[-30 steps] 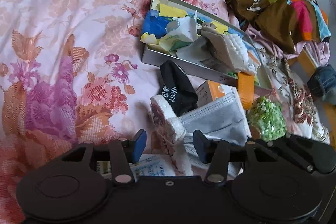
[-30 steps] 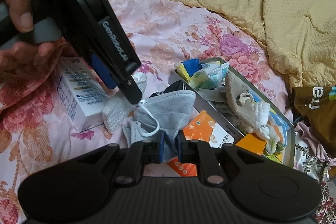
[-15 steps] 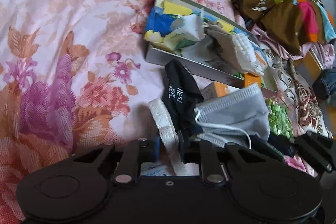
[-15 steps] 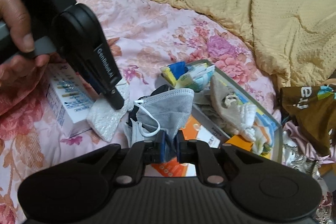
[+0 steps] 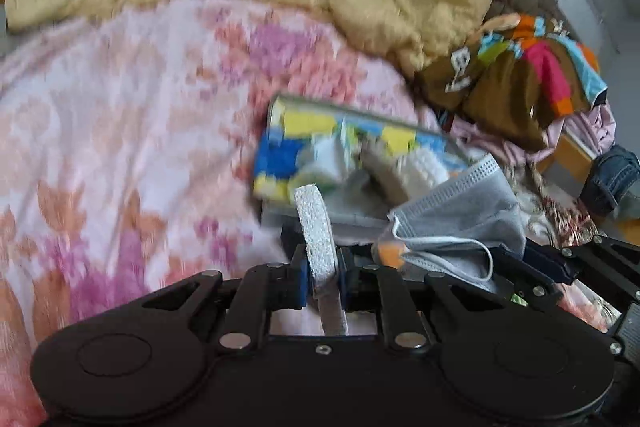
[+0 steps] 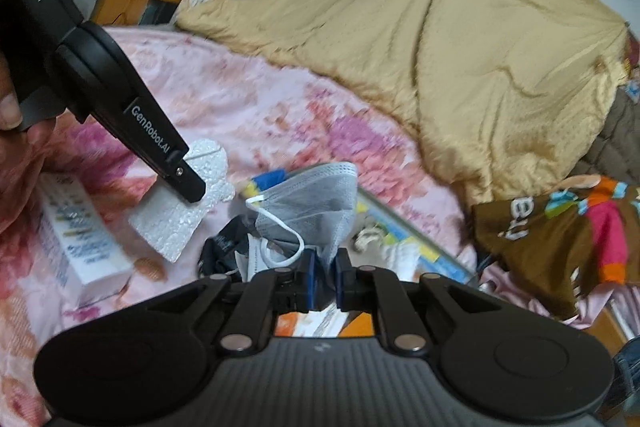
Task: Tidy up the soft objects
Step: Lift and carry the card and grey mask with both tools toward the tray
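My left gripper (image 5: 323, 267) is shut on a flat white foam piece (image 5: 316, 223) that stands on edge between its blue pads, lifted off the floral bedspread. The right wrist view shows the same foam piece (image 6: 180, 223) hanging from the left gripper (image 6: 188, 183). My right gripper (image 6: 324, 279) is shut on the lower edge of a grey face mask (image 6: 316, 203), which hangs in the air with its white ear loop dangling. The mask (image 5: 460, 219) is to the right of the foam. Behind both lies a grey tray (image 5: 280, 215) filled with blue, yellow and white soft items.
A white carton (image 6: 80, 247), a black cloth (image 6: 224, 247) and an orange packet (image 6: 352, 323) lie on the bedspread below the grippers. A yellow blanket (image 6: 460, 47) covers the far side. A brown multicoloured garment (image 5: 520, 75) and jeans (image 5: 612, 179) lie at the right.
The left jaws closed on the foam piece and lifted it off the bed. The right gripper rose with the mask. Both views now tilt up towards the yellow blanket.
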Demonstrator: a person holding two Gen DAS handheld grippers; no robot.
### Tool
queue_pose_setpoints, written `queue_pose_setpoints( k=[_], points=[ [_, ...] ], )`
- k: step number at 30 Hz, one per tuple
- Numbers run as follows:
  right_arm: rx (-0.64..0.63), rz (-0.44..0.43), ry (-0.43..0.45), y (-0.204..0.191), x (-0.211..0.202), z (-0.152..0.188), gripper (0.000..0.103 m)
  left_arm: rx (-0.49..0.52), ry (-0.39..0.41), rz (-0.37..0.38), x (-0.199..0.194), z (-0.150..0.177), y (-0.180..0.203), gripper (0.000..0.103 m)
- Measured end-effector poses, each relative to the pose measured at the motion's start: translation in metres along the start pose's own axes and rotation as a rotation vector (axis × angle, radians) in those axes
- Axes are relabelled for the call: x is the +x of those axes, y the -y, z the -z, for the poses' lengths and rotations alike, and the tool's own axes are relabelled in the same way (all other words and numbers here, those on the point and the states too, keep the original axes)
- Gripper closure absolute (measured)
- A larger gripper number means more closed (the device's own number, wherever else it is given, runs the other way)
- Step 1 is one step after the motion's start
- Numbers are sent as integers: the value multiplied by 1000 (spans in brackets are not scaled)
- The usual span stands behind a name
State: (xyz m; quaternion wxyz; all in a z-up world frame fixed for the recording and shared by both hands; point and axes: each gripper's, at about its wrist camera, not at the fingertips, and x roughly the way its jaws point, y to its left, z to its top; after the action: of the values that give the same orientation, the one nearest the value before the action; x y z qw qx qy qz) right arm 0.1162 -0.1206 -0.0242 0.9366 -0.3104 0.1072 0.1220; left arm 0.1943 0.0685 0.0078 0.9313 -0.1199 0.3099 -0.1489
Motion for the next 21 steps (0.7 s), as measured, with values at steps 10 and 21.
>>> queue_pose_setpoints(
  k=[10, 21],
  points=[
    [164, 58, 86, 46, 13, -19, 92, 100, 109, -59, 13, -29, 17, 88],
    [334, 48, 60, 87, 79, -28, 92, 208, 134, -92, 70, -48, 21, 88]
  ],
)
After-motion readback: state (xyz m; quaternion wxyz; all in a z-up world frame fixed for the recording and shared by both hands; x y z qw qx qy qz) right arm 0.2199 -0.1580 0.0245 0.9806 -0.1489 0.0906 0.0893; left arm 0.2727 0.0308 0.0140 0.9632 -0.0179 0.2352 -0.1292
